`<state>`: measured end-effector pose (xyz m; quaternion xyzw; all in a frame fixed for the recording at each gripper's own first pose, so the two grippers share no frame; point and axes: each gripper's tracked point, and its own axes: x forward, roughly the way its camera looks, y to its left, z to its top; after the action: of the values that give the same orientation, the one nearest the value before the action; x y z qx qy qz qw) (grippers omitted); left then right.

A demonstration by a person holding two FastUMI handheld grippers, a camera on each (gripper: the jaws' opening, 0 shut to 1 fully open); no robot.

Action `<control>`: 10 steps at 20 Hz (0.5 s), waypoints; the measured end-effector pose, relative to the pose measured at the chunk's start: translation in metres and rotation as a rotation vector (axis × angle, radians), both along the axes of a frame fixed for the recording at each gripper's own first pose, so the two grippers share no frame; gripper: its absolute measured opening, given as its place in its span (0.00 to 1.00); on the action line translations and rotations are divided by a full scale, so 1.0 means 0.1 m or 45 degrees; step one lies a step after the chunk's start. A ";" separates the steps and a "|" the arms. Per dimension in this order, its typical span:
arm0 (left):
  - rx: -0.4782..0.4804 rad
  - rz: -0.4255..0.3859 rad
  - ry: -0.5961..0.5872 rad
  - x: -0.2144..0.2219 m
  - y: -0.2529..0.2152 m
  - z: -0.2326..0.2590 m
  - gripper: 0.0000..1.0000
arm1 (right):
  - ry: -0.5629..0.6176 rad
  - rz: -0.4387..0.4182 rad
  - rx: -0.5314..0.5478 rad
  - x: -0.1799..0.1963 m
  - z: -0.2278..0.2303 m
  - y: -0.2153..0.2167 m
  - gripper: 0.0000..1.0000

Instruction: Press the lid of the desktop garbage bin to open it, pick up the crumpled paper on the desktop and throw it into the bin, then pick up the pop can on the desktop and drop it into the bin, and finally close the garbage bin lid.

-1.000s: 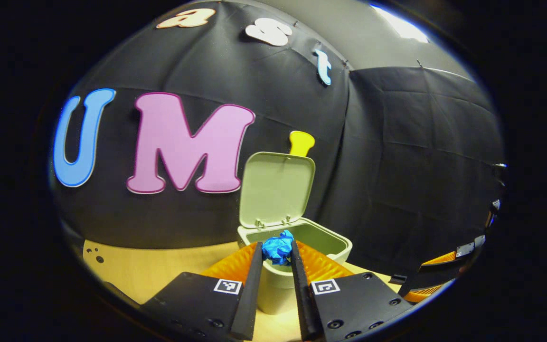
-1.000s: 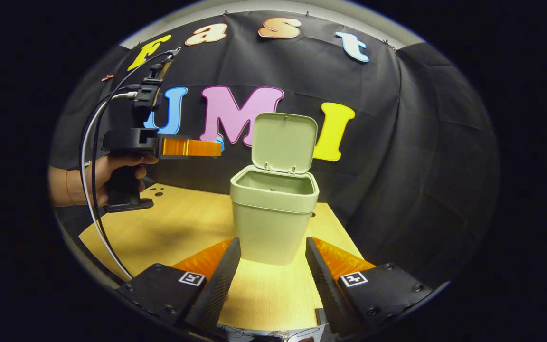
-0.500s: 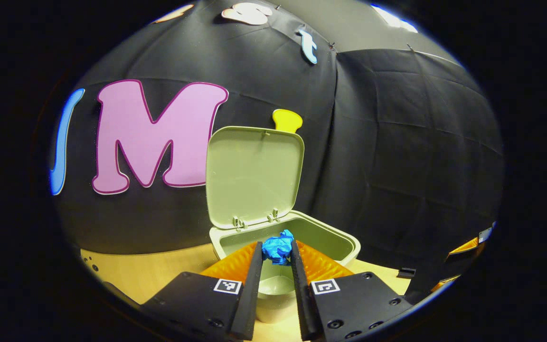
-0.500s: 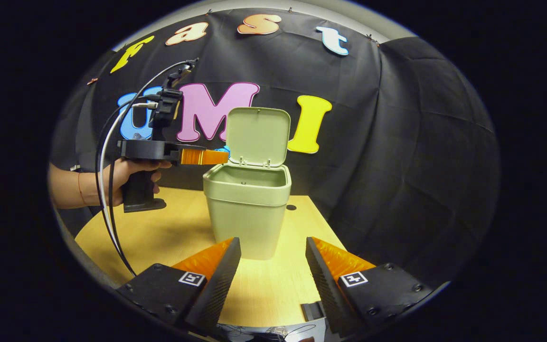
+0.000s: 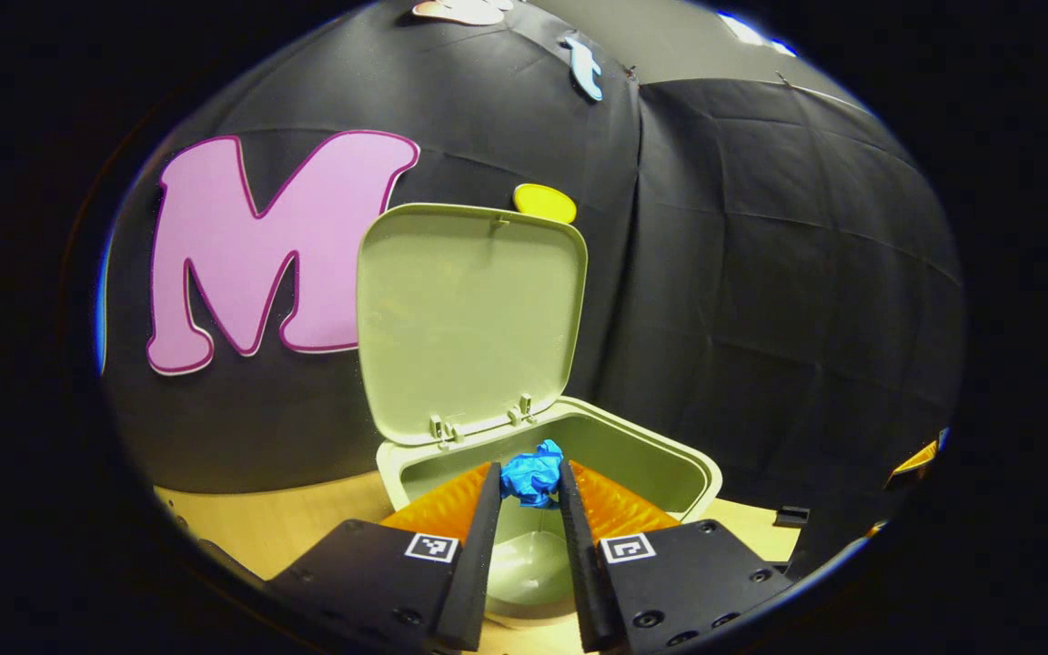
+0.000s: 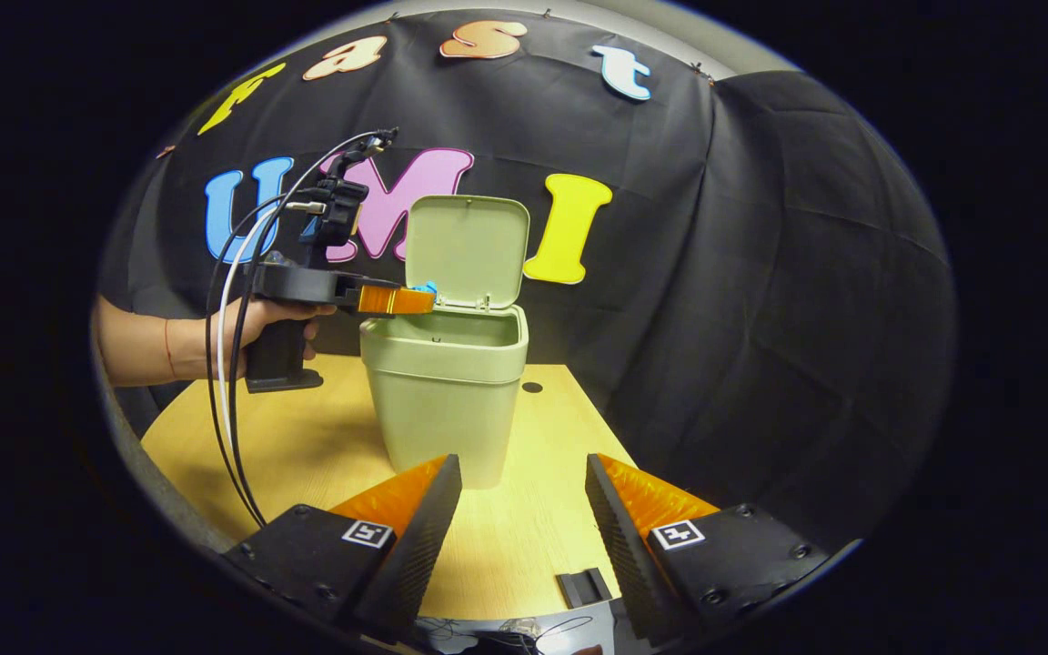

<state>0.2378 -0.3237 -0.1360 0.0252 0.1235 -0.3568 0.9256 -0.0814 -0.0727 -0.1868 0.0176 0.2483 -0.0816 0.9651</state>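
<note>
While the lid stands upright on its hinge, the left claw has carried the crumpled paper forward: a second ago the blue wad sat short of the bin's near wall, and now it hangs over the open mouth, with the bin's inside wall and floor showing below the fingers. The left claw is clenched on the paper, both fingers pressing its sides. Seen from the right gripper view, that claw reaches in level from the side held by a hand, its tips past the bin's rim and the paper a small blue speck at their end, just in front of the lid.

That shift means the carry looks finished; to my eye the paper is placed for release, and letting go should drop it inside.

Low over the counter, well apart from the bin, the right claw waits with its fingers spread and nothing between them. The pop can is still to be picked up, and the lid still to be closed.
</note>
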 end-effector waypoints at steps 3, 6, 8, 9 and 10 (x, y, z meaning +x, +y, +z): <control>0.010 -0.002 -0.020 0.01 -0.01 0.00 0.43 | -0.024 -0.003 0.006 0.01 0.04 0.01 0.87; 0.006 0.001 0.009 0.02 0.00 -0.05 0.49 | -0.022 0.017 0.019 0.04 0.00 0.06 0.87; 0.008 0.026 0.018 0.01 0.03 -0.09 0.62 | -0.016 0.039 0.029 0.09 -0.03 0.08 0.87; 0.008 0.036 0.022 0.01 0.06 -0.10 0.71 | -0.020 0.053 0.037 0.12 -0.02 0.11 0.87; 0.005 0.052 0.024 0.02 0.10 -0.11 0.79 | -0.019 0.070 0.046 0.15 -0.03 0.14 0.87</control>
<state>0.2396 -0.3135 -0.1468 0.0212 0.1333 -0.3378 0.9315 -0.0668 -0.0584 -0.1899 0.0290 0.2430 -0.0503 0.9683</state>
